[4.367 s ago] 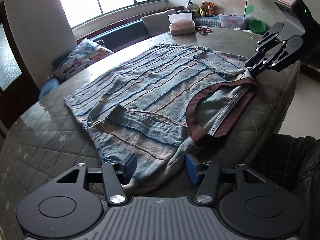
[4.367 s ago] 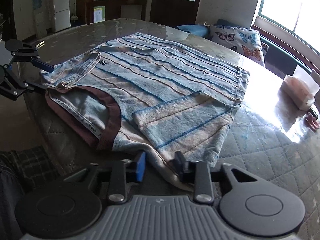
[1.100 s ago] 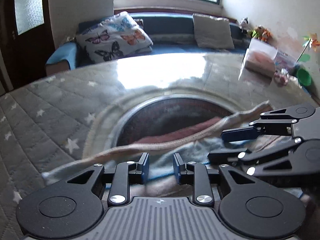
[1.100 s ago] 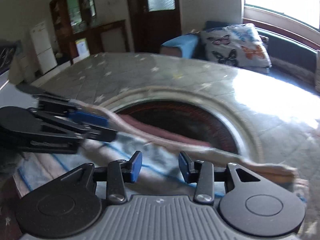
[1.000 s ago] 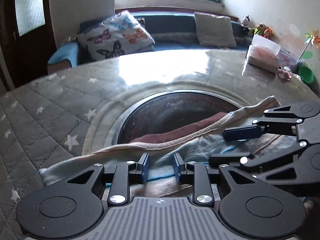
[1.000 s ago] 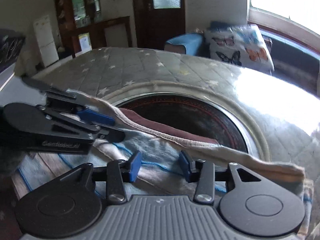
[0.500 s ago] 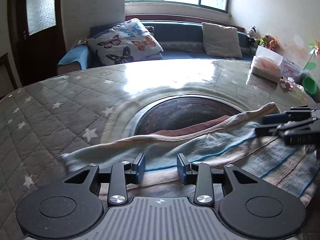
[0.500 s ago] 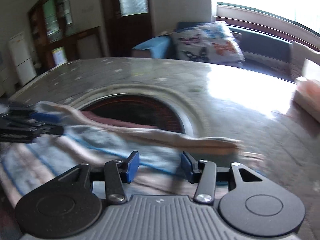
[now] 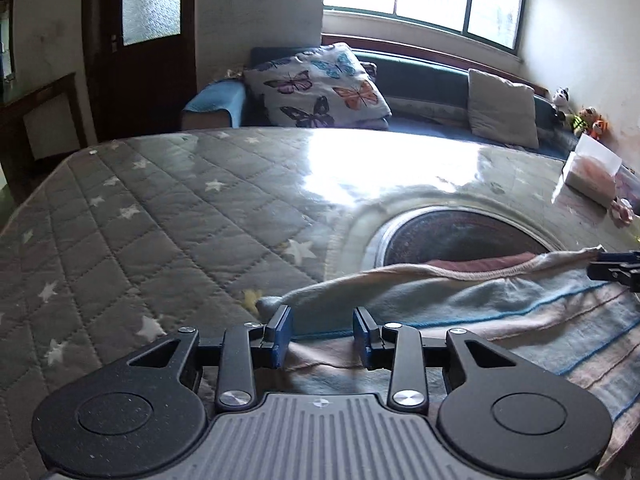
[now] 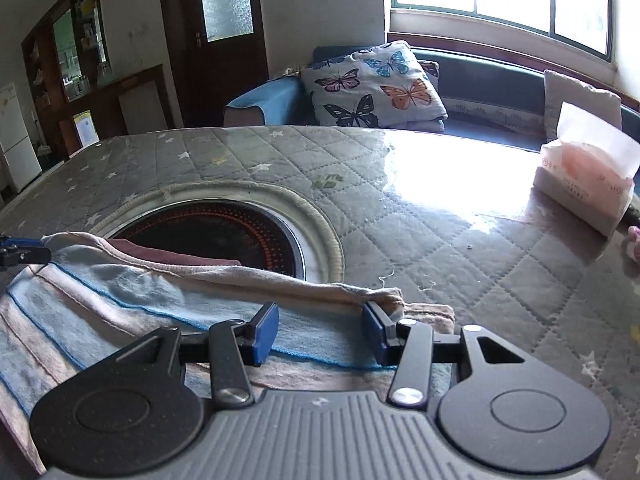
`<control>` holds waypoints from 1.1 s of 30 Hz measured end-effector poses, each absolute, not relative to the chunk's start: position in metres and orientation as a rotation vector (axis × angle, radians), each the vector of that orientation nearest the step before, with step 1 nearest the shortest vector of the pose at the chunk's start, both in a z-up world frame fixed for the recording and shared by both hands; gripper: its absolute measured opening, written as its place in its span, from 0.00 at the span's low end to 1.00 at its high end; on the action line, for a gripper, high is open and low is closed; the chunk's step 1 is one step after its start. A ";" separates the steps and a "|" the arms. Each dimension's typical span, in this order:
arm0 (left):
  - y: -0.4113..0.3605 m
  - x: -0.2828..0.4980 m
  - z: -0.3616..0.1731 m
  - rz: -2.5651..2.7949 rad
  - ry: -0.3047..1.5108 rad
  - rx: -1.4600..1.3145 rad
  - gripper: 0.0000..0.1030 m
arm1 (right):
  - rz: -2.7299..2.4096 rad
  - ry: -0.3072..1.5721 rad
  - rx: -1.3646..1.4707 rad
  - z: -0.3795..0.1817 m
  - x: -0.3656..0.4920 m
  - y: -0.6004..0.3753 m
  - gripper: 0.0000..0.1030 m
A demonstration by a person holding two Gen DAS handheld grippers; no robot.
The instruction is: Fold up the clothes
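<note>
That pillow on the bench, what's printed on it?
Colourful butterflies on a pale ground, on the pillow; the right wrist view shows it best.

folded shirt [image 9: 500, 308] lies on the table [image 9: 160, 208], tissue pack [image 10: 588, 184] beyond it on the right.

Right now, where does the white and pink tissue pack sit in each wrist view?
Left wrist view: the white and pink tissue pack sits at the far right edge, on the quilted star-pattern table cover.
Right wrist view: the pack sits right of centre, larger, beside the glare.
Shared landmark: the butterfly-print pillow on the bench under the window.
</note>
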State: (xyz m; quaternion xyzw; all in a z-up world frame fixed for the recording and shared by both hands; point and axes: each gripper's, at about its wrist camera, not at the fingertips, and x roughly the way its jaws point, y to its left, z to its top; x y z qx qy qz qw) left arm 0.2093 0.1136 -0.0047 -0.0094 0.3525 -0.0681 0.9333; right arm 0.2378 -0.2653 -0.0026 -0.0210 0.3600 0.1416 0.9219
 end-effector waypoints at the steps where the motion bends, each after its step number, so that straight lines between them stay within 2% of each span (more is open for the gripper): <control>1: 0.115 0.207 -0.002 -0.134 0.718 -0.024 0.36 | 0.292 0.737 -0.049 -0.001 0.235 -0.265 0.47; 9: 0.113 0.151 0.005 -0.157 0.703 -0.024 0.41 | 0.387 0.748 -0.124 0.010 0.186 -0.253 0.48; 18: 0.122 0.099 -0.016 -0.124 0.759 -0.028 0.42 | 0.393 0.767 -0.171 0.002 0.140 -0.258 0.48; 26: 0.120 0.089 -0.011 -0.124 0.755 -0.065 0.35 | 0.302 0.762 -0.108 0.007 0.119 -0.286 0.50; 33: 0.122 0.092 -0.016 -0.140 0.782 -0.130 0.20 | 0.230 0.786 0.017 0.001 0.110 -0.317 0.49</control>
